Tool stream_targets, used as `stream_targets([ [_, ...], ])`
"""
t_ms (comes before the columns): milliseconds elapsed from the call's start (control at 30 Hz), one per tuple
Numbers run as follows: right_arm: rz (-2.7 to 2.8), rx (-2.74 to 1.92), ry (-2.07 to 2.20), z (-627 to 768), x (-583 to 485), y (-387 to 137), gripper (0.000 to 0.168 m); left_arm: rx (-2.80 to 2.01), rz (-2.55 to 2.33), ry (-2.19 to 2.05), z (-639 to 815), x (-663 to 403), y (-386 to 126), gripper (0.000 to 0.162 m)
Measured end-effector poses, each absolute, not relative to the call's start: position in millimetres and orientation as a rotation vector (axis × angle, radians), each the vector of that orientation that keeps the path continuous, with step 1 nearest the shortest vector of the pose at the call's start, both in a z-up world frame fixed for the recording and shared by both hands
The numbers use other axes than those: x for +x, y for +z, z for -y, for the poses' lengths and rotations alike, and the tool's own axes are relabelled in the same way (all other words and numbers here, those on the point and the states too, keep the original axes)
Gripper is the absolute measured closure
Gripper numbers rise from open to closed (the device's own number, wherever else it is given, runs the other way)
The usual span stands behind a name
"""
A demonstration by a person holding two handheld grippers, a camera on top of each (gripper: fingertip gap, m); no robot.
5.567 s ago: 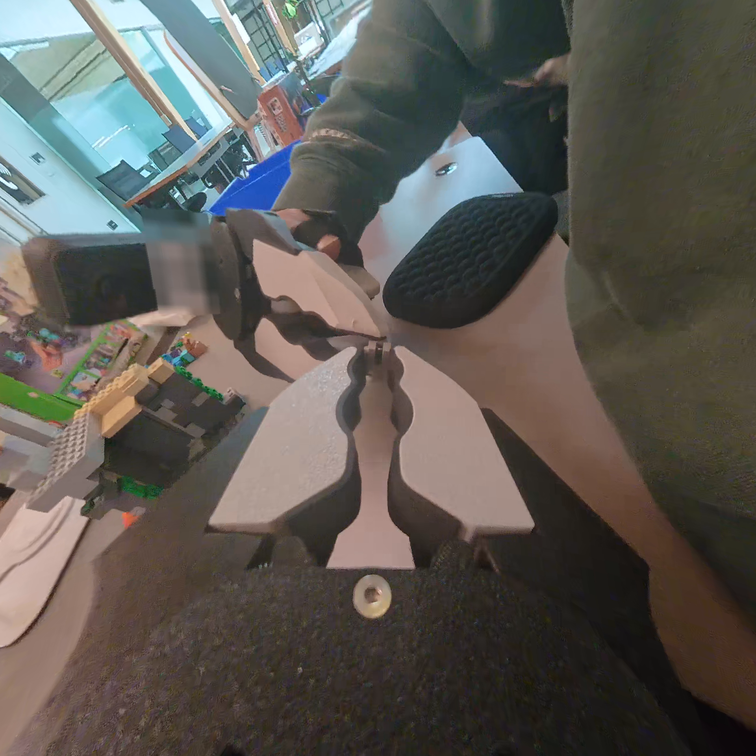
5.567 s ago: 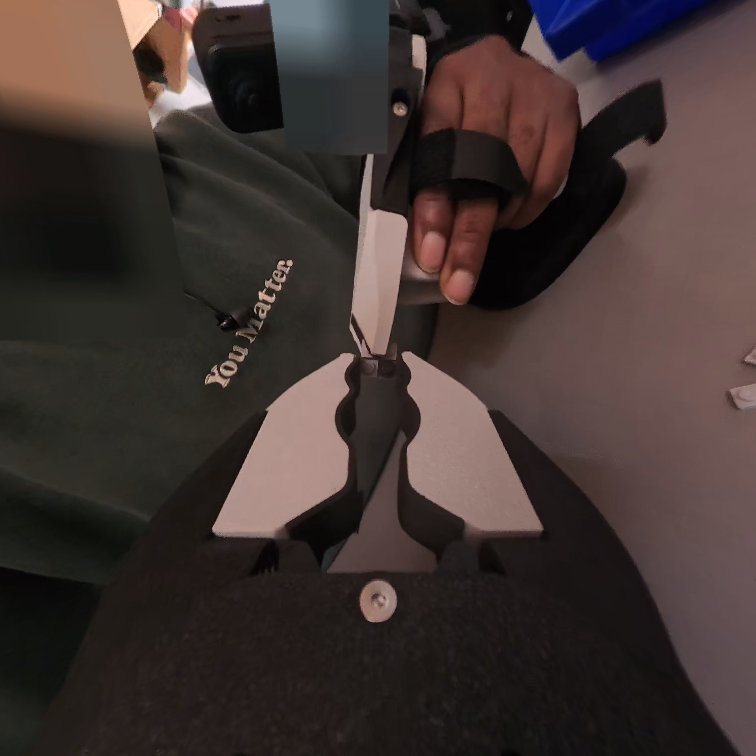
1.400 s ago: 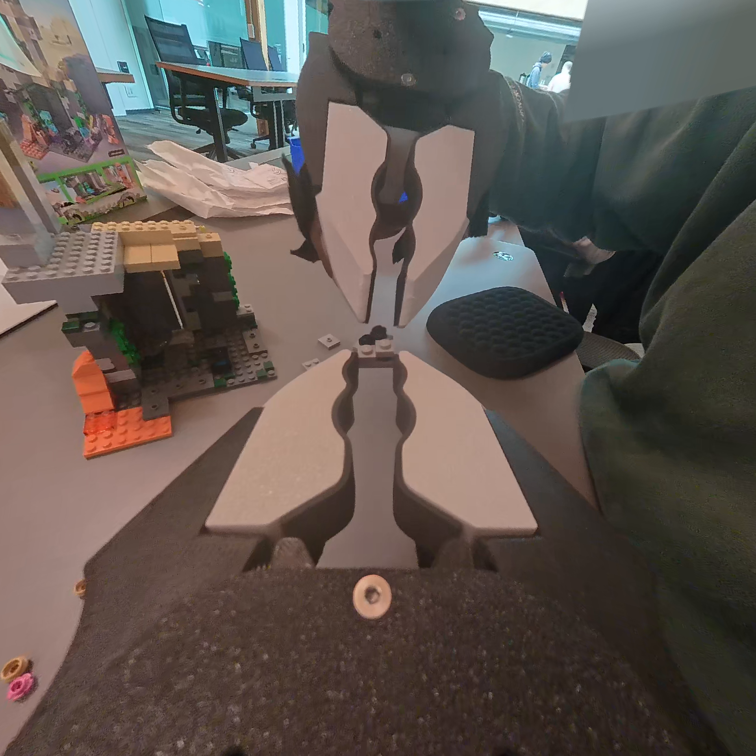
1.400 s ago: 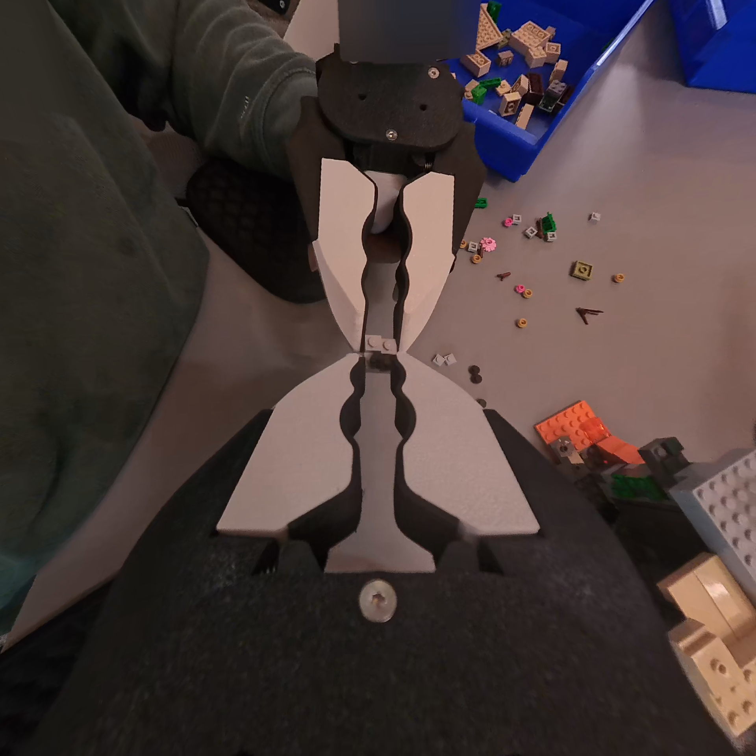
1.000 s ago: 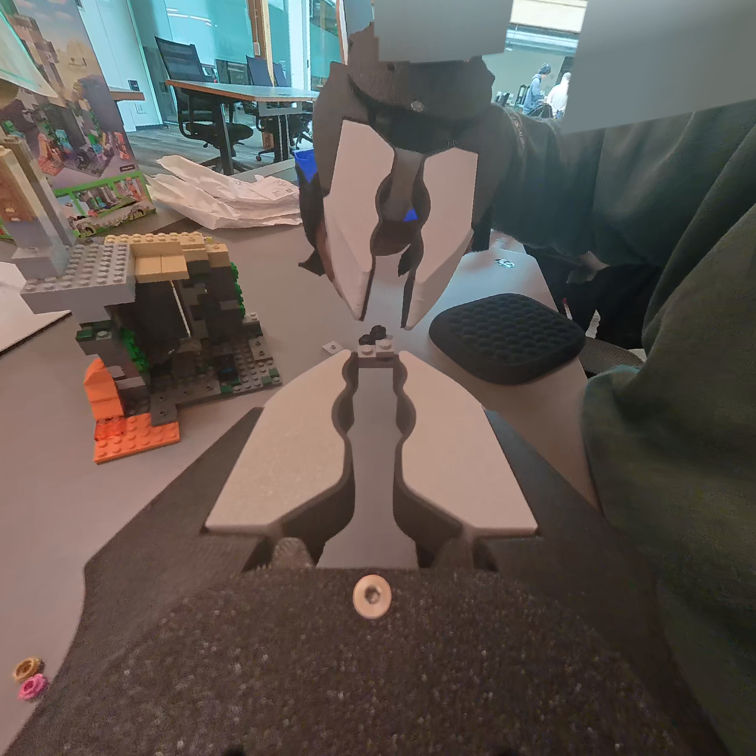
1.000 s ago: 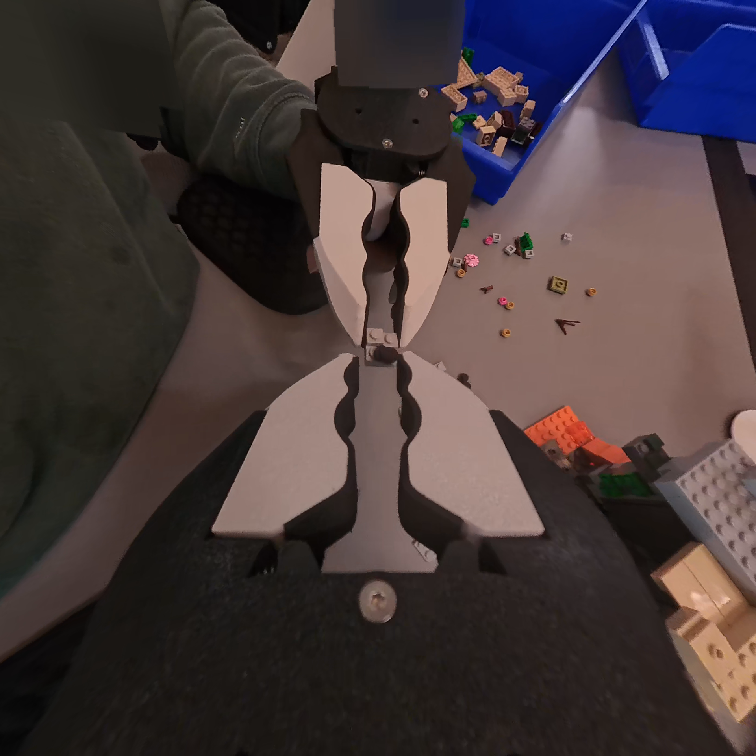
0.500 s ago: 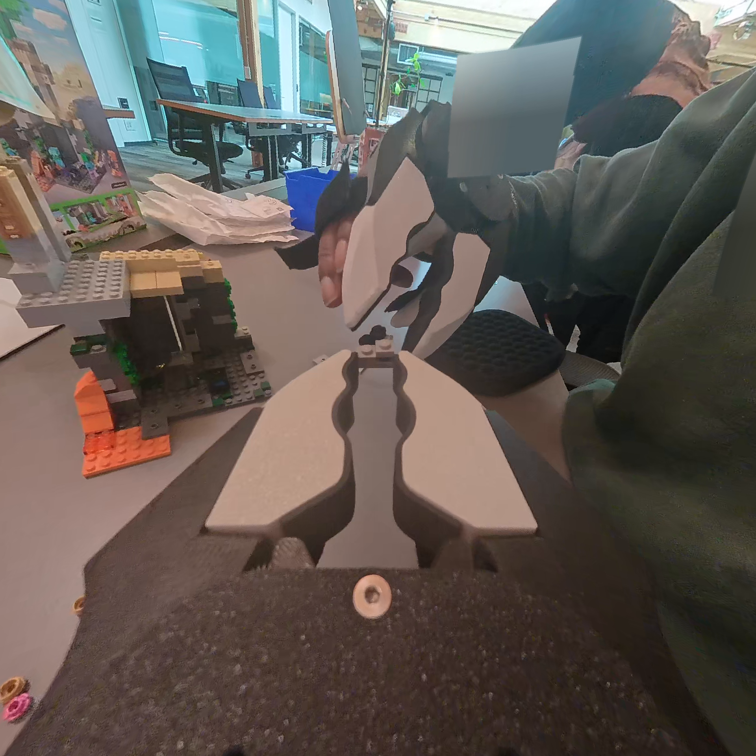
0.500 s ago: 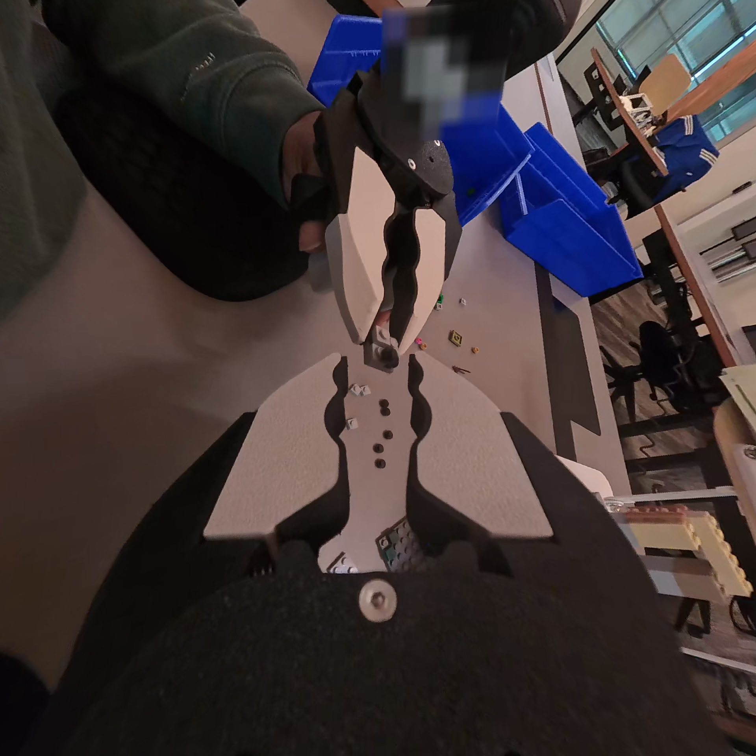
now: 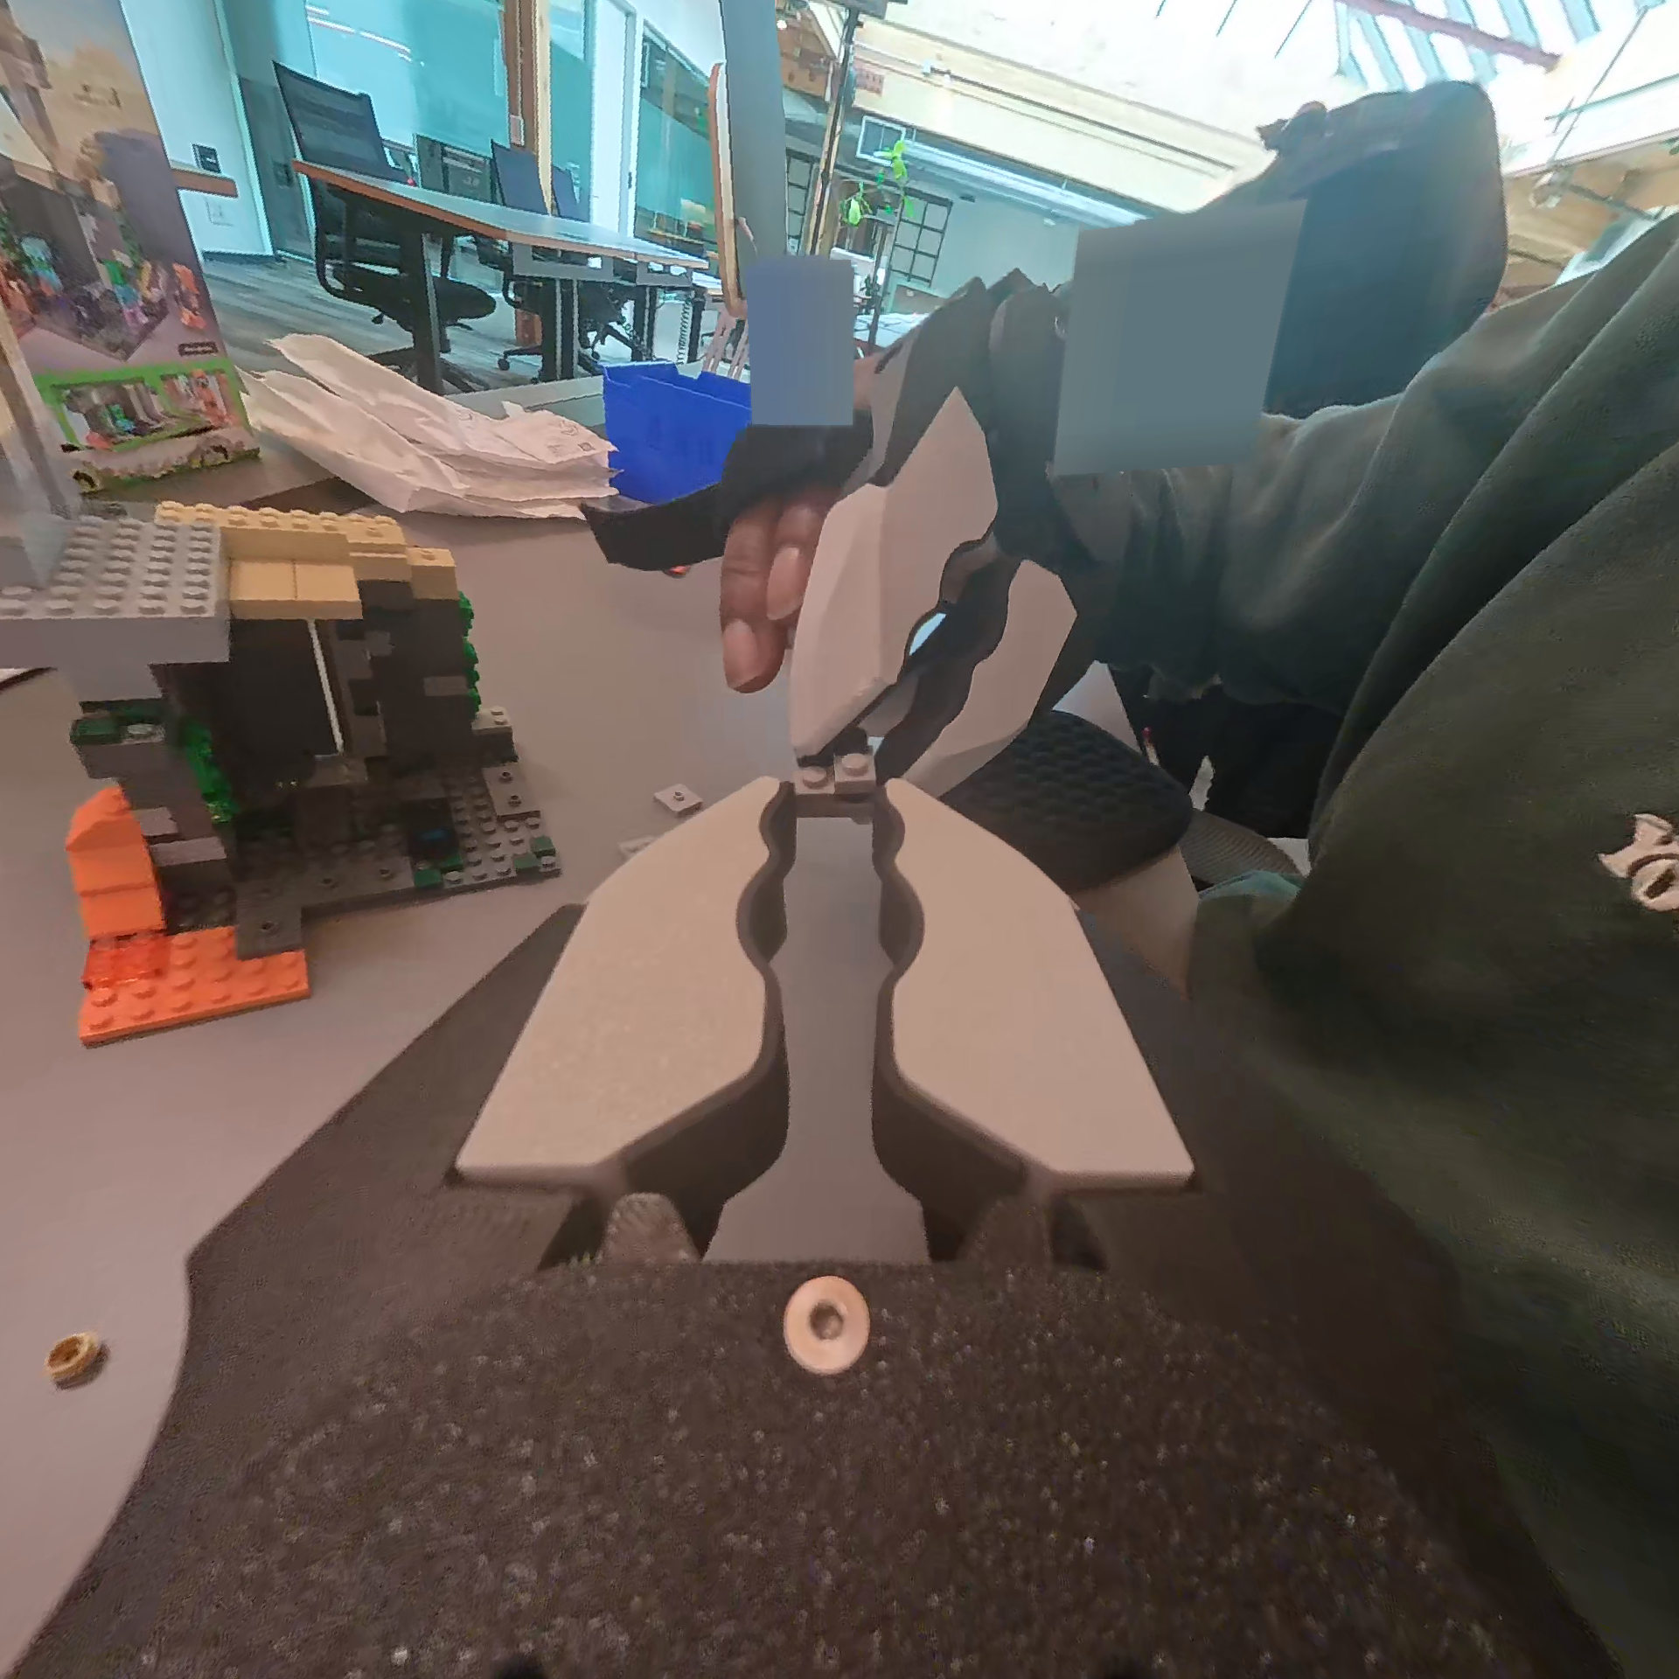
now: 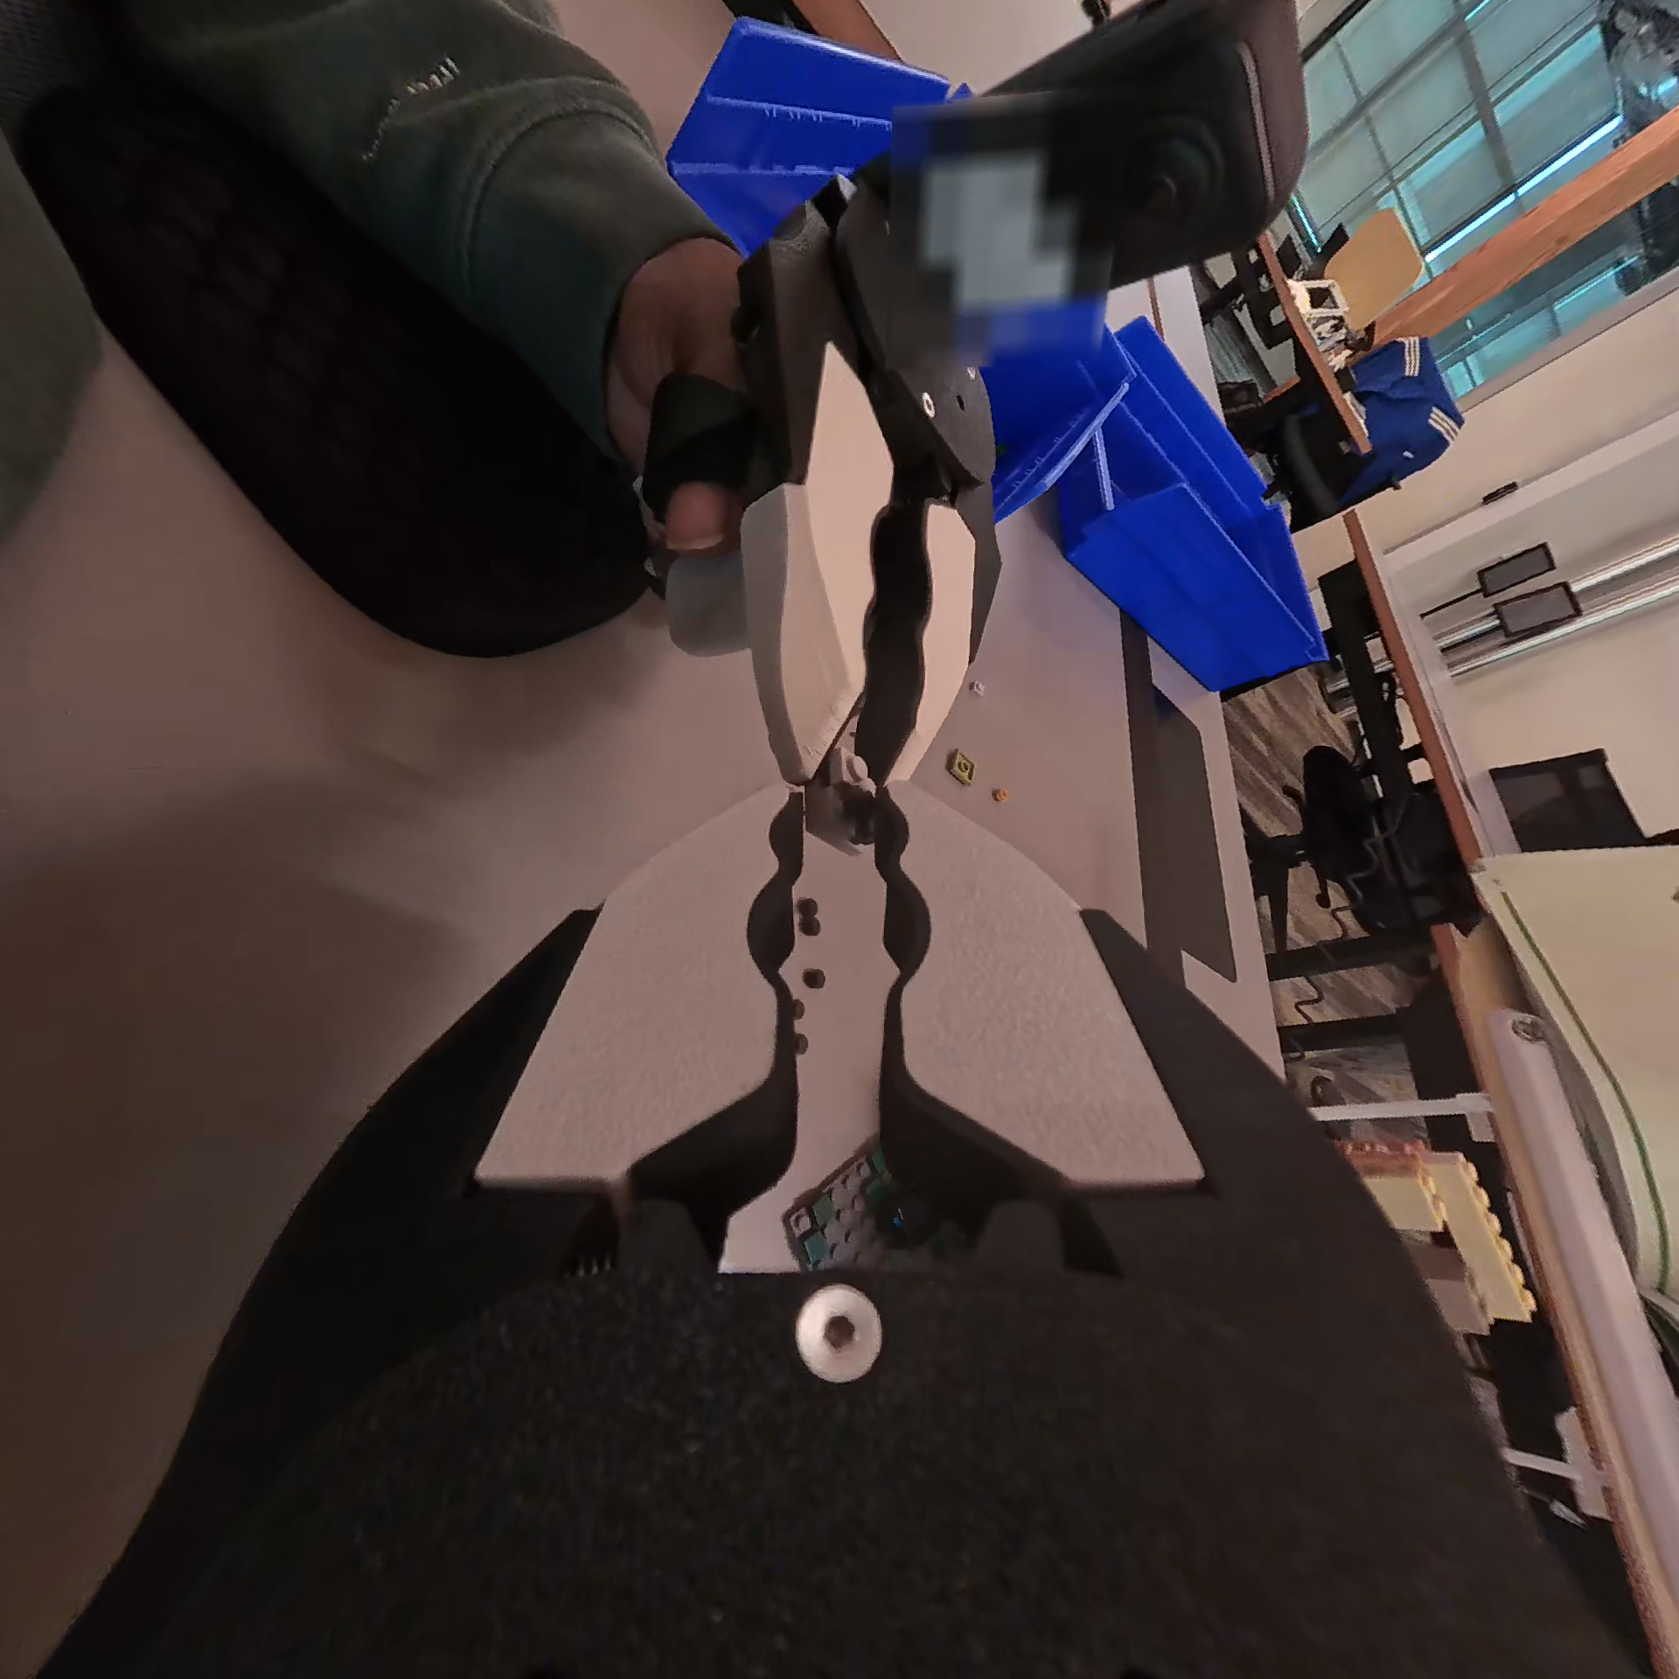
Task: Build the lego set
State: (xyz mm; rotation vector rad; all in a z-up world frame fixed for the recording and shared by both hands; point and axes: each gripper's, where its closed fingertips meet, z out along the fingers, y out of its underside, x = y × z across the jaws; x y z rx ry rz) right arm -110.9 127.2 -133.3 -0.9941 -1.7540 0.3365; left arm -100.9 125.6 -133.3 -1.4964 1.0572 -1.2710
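Note:
My left gripper (image 9: 831,795) is shut on a small grey two-stud plate (image 9: 836,777) and holds it above the table. My right gripper (image 10: 840,804) meets it tip to tip and is shut on a small dark round piece (image 10: 854,809) seated on that plate. In the left wrist view the right gripper (image 9: 849,740) comes down from above, tilted to the right. In the right wrist view the left gripper (image 10: 836,772) hangs down from above. The partly built set (image 9: 273,727) stands on the table to the left.
An orange base plate (image 9: 191,990) fronts the build. The set's box (image 9: 100,273), white paper bags (image 9: 436,436) and a blue bin (image 9: 672,427) lie behind. A black pad (image 9: 1063,809) sits to the right. Blue bins (image 10: 1181,545) and loose pieces (image 10: 963,770) lie beyond. Only a small space, under 4 cm, lies between the two pairs of fingers.
Both grippers have lifted and tilted while staying tip to tip. The right gripper has rolled to the side over the left one. The plate stays in the left gripper.

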Motion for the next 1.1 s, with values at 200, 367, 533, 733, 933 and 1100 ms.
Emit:
stream_targets([
  [200, 1.741, -0.941, 0.276, -127.0, -112.0, -129.6, 0.155, -1.520, -1.002, -1.395, -124.0, -101.2, -129.7, 0.146],
  [367, 1.736, -0.909, 0.221, -127.1, -112.3, -129.2, 0.155, -1.547, -0.972, -1.469, -123.5, -101.5, -129.7, 0.147],
  [533, 1.735, -0.933, 0.222, -126.7, -111.5, -131.3, 0.156, -1.576, -0.950, -1.534, -122.4, -100.6, -131.6, 0.147],
  [733, 1.746, -0.959, 0.203, -128.2, -110.9, -135.2, 0.156, -1.615, -0.909, -1.611, -123.1, -100.4, -134.4, 0.147],
  [933, 1.751, -0.972, 0.204, -131.1, -111.3, -139.3, 0.157, -1.636, -0.887, -1.631, -125.5, -100.6, -137.8, 0.147],
  [1100, 1.709, -1.058, 0.312, -138.0, -114.1, -134.9, 0.154, -1.581, -0.945, -1.455, -134.8, -106.9, -135.7, 0.146],
])
